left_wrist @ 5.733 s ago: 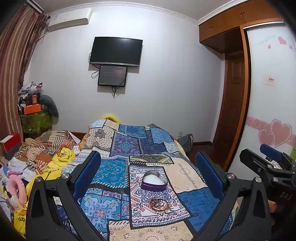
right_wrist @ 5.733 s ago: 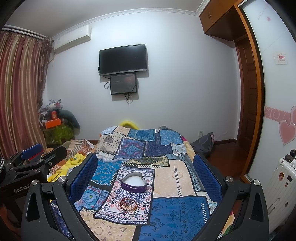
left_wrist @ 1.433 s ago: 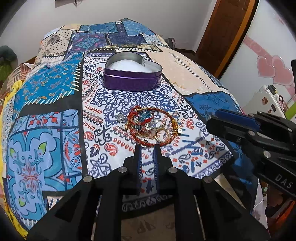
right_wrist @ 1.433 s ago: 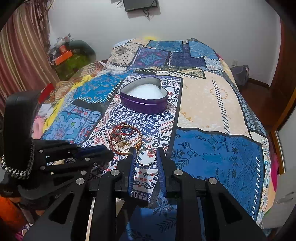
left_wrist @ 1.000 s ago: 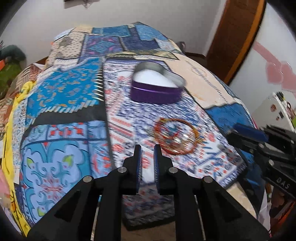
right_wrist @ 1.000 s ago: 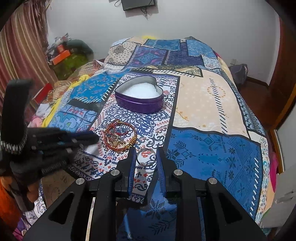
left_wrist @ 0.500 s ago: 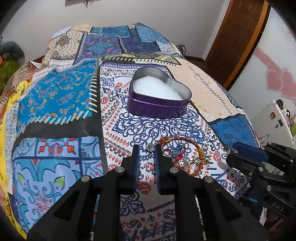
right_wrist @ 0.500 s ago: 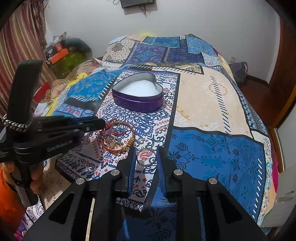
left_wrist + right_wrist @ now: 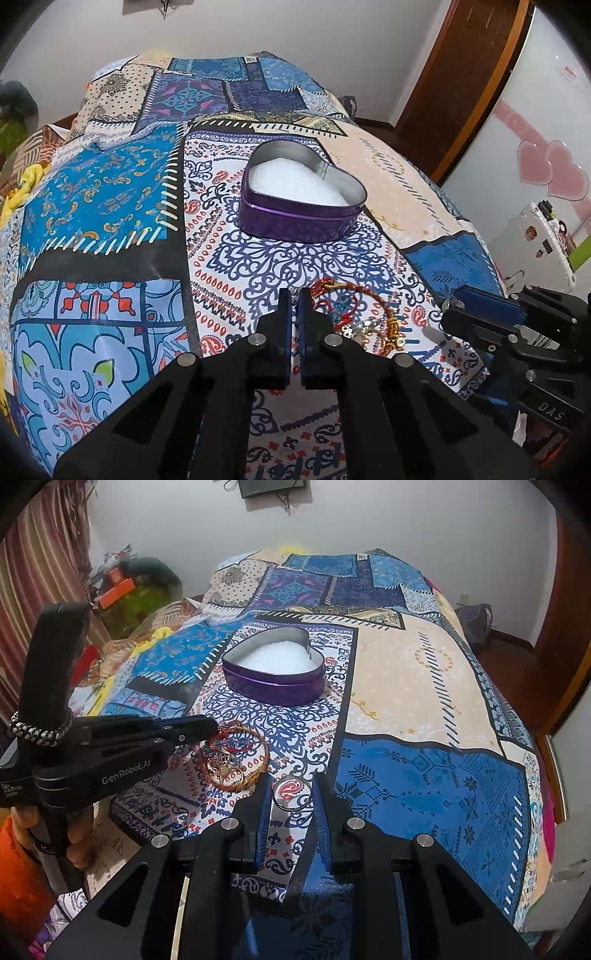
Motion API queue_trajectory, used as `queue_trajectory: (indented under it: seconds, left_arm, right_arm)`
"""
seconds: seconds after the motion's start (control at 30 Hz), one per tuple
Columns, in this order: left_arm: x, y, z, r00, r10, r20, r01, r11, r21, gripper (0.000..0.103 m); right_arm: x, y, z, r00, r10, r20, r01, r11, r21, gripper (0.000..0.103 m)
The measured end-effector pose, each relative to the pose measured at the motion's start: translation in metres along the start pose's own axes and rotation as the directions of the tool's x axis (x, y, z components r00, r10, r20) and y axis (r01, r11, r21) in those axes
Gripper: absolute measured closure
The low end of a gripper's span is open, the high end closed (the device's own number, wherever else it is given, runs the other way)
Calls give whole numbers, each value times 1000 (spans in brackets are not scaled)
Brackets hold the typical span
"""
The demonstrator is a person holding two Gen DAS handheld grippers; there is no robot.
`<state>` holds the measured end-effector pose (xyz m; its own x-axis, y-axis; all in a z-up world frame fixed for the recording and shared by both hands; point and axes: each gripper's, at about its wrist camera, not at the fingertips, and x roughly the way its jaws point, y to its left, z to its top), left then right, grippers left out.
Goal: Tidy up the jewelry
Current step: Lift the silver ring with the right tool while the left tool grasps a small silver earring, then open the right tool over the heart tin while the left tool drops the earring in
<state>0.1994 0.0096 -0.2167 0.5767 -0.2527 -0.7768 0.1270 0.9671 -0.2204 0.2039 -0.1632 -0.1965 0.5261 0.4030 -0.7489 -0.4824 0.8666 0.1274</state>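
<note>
Jewelry being picked off the patchwork bed

Left wrist view: left tool (image 9: 294, 295), just closed, pinches a small silvery piece (image 9: 294, 291) at the bangle pile's (image 9: 354, 314) edge, near the heart-shaped purple tin (image 9: 295, 221). Right wrist view: right tool (image 9: 291, 794) grips a silver ring (image 9: 291, 793) above the bedspread (image 9: 424, 775), beside the pile

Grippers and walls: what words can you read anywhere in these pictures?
"GenRobot.AI": on the side of the left gripper, right wrist view.
"DAS": on the body of the right gripper, left wrist view.
Small white label at the left gripper's rear: too small to read.
Red sign on the wardrobe door: blurred, unreadable.
</note>
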Motion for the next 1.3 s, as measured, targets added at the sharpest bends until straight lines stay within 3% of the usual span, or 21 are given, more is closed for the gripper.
queue_trajectory:
  seconds: [0.27,0.43,0.47,0.8,0.9,1.3]
  left_arm:
    - [-18,2,7,998,32,46,-32,999,-13,103]
    - [-13,4,12,999,33,23,-32,999,-29,82]
    - [-11,3,12,999,34,20,-33,999,-27,82]
    - [12,0,7,999,19,-32,-21,999,-41,82]
    - [10,-1,6,1000,14,-24,-14,999,-36,92]
    - [-47,-12,18,992,21,123,-23,1000,16,95]
  right_arm:
    - [-7,-4,0,1000,-9,15,9,1000,12,83]
    - [-8,-6,-1,1000,-1,17,1,1000,24,83]
    - [-8,-5,-2,1000,-1,18,1,1000,25,83]
    - [-11,-10,-3,1000,-8,19,8,999,37,83]
    - [-12,-11,-3,1000,-10,22,9,999,40,83]
    - [-21,-1,15,997,-8,76,6,1000,20,83]
